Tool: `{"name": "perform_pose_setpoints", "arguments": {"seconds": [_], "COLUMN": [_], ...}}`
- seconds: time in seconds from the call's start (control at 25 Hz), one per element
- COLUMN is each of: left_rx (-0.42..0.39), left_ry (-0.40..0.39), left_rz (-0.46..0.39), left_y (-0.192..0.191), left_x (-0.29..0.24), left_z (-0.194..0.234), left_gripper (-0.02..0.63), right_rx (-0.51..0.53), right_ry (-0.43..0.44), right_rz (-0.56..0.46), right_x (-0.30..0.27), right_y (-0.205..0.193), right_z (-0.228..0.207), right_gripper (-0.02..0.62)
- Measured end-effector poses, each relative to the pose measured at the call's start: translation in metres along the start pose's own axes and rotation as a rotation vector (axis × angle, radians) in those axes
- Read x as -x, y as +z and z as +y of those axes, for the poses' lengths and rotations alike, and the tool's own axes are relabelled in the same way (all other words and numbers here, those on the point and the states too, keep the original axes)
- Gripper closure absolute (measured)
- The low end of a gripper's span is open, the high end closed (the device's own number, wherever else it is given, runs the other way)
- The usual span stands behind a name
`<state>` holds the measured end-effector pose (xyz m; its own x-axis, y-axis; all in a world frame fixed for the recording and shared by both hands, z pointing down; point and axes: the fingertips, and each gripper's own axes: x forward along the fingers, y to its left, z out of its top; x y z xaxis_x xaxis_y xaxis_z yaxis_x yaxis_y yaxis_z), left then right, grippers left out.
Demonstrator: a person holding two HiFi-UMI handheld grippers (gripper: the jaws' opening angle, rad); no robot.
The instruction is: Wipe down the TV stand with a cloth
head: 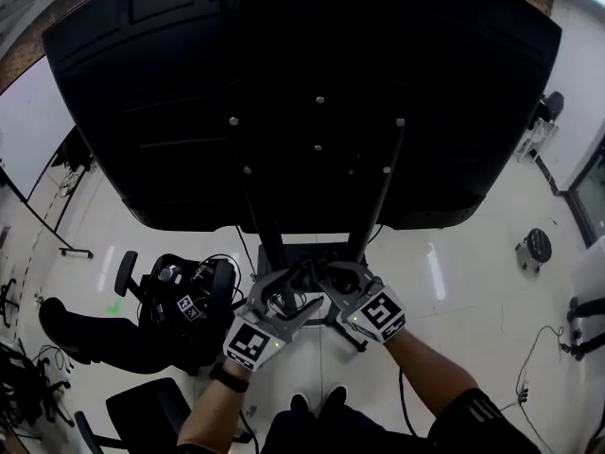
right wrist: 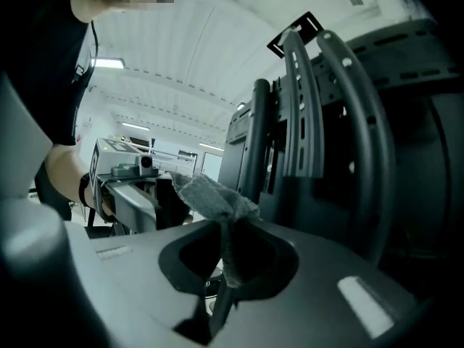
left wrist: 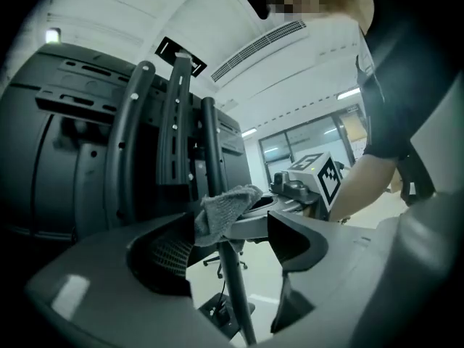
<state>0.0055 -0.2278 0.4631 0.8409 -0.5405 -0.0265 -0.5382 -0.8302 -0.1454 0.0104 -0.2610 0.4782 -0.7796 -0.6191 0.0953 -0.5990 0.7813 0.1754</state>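
I see the TV (head: 302, 74) from behind, on a black stand with two uprights (head: 376, 197). Both grippers meet low on the stand. My right gripper (right wrist: 228, 249) is shut on a grey cloth (right wrist: 216, 198), which bunches above the jaws and hangs down between them. In the left gripper view that cloth (left wrist: 226, 210) sits by the stand's uprights (left wrist: 172, 136), at the tip of the right gripper with its marker cube (left wrist: 321, 180). My left gripper (left wrist: 232, 239) is open, with a thin slanted bar (left wrist: 233, 288) of the stand between its fingers. The uprights (right wrist: 308, 122) rise to the right of the cloth.
A black office chair (head: 180, 296) stands left of the stand base, another dark chair (head: 142, 410) at lower left. A round stool (head: 537, 246) is at right, and cables trail on the white floor. The person's feet (head: 317, 405) are below the grippers.
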Motion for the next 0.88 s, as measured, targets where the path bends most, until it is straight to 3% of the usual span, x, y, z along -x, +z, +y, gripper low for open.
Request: {"name": "perform_pose_setpoints", "arguments": {"seconds": [0.2, 0.36, 0.6, 0.88], "left_rx": [-0.074, -0.141, -0.142, -0.168], "left_ry": [-0.099, -0.177, -0.233, -0.252], "left_rz": [-0.042, -0.074, -0.154, -0.207], "left_y": [0.051, 0.08, 0.143, 0.217], "left_x": [-0.005, -0.003, -0.012, -0.035], "left_z": [0.0, -0.01, -0.012, -0.008], "left_gripper": [0.262, 0.263, 0.264, 0.262], "right_rx": [0.069, 0.184, 0.302, 0.362], "right_ry": [-0.087, -0.156, -0.237, -0.278], "right_rz": [-0.019, -0.023, -0.072, -0.122], "right_x": [0.022, 0.044, 0.072, 0.091], "right_y": [0.063, 0.112, 0.189, 0.272], "right_z": [-0.027, -0.035, -0.049, -0.091], "right_gripper": [0.56, 0.56, 0.56, 0.56]}}
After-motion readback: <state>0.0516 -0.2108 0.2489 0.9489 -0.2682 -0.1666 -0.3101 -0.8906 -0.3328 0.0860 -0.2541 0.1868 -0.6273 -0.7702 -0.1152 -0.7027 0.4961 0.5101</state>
